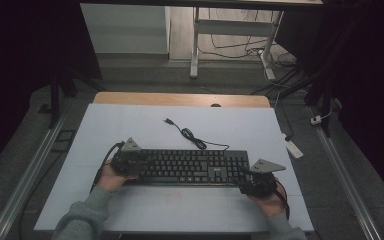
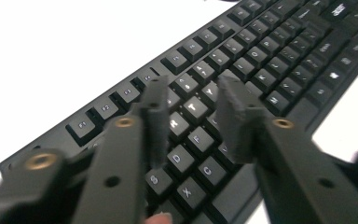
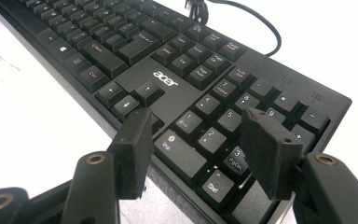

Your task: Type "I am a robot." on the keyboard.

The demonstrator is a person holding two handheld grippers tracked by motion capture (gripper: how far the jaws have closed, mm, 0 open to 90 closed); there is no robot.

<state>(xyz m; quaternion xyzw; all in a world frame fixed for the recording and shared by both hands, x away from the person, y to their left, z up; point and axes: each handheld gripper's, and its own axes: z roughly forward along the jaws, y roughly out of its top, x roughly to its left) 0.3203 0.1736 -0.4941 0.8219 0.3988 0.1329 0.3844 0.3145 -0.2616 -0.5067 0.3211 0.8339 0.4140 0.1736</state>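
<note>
**A:** Why did the two tongs stand at opposite ends of the keyboard (image 1: 190, 166)?

**B:** The board lay lengthwise across the white bench (image 1: 130, 125), near its front edge. One tool at each end suited a two-handed lift or shift of a long, flat thing. The left tongs (image 1: 126, 161) hovered over the letter keys at the left end; the right tongs (image 1: 256, 181) hung over the number pad at the right front corner.

**A:** Was either pair closed on it?

**B:** No. In the left gripper view the left tongs (image 2: 193, 116) stood partly apart above the D, F and T keys, with nothing pressed between the pads. In the right gripper view the right tongs (image 3: 205, 149) gaped wide, one pad outside the front edge, the other above the pad keys, neither touching so far as could be told.

**A:** And the keyboard itself?

**B:** It was a full-size black board with low, matt keys and pale legends, marked with a maker's name above the arrow keys. Its thin black cable (image 1: 192, 136) ran loosely from the rear edge toward the back of the bench, the plug lying free.
</note>
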